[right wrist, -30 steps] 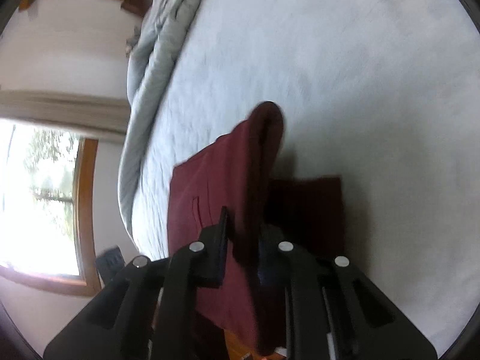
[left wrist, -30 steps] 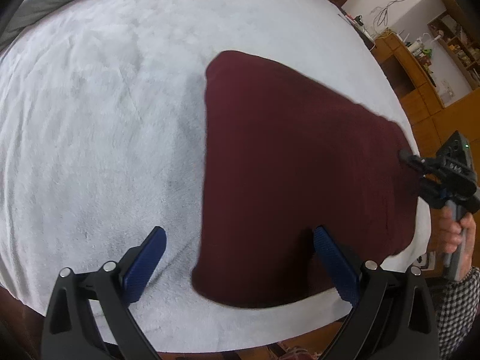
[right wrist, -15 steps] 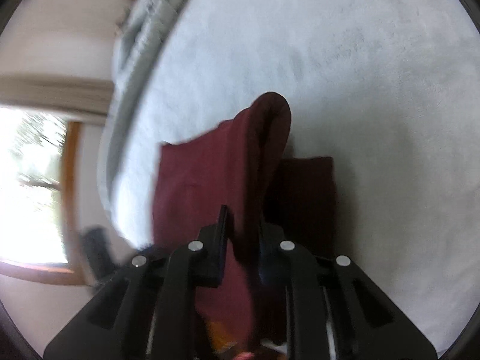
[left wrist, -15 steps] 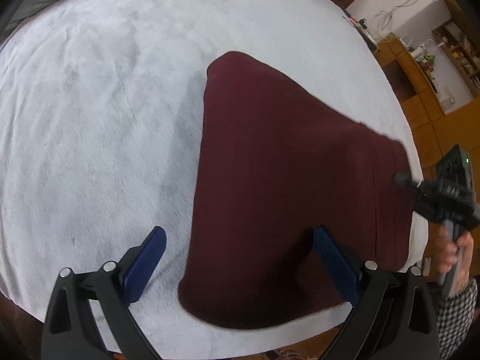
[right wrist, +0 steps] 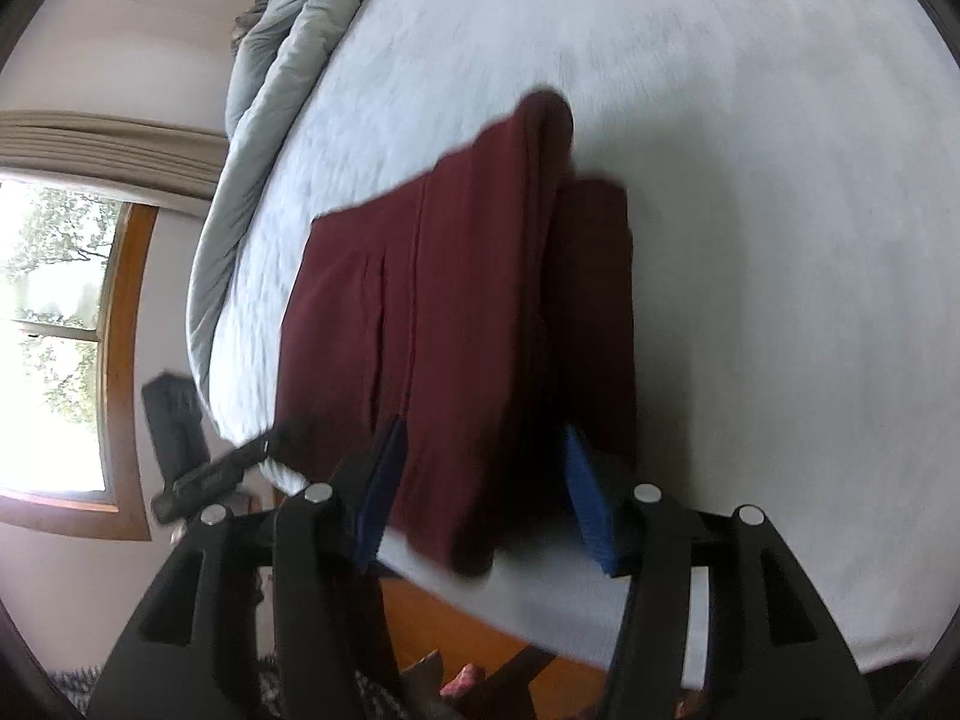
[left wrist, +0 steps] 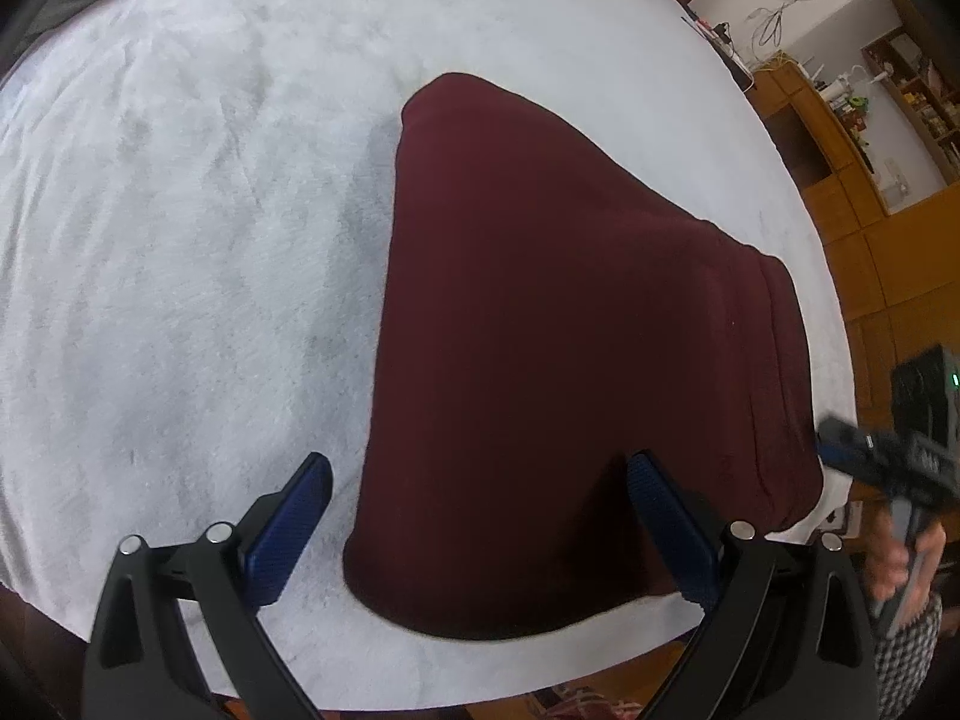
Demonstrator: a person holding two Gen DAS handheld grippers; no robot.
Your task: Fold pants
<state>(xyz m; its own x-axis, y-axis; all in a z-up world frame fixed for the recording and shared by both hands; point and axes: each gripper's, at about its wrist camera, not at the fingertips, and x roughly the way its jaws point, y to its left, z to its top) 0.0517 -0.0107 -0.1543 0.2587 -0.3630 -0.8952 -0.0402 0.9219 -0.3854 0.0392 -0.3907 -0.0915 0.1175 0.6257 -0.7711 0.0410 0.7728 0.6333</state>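
Here, going from left to right in the left wrist view, the fuzzy white blanket (left wrist: 180, 276) is covering the bed, its pile brushed into soft streaks. The left gripper (left wrist: 480, 510) is hovering low over it with its two blue ribbed pads spread wide, the left pad over bare blanket and the right pad over cloth, pinching nothing. Between and beyond them the maroon pants (left wrist: 558, 360) are lying folded into a broad, smooth-knit wedge, narrow at the far end and widening toward the near edge of the bed, with a stitched band running along the right side. Just off that right edge the right gripper (left wrist: 840, 450) is showing blurred, held in a person's hand (left wrist: 906, 558) above a checked sleeve (left wrist: 900, 660).

In the right wrist view, a window with a wooden frame (right wrist: 126, 372) is sitting at the left, then a rumpled grey quilt (right wrist: 282, 48). The right gripper's jaws are opening; a thick folded edge of the pants is lying between the blue pads, which are standing clear of it
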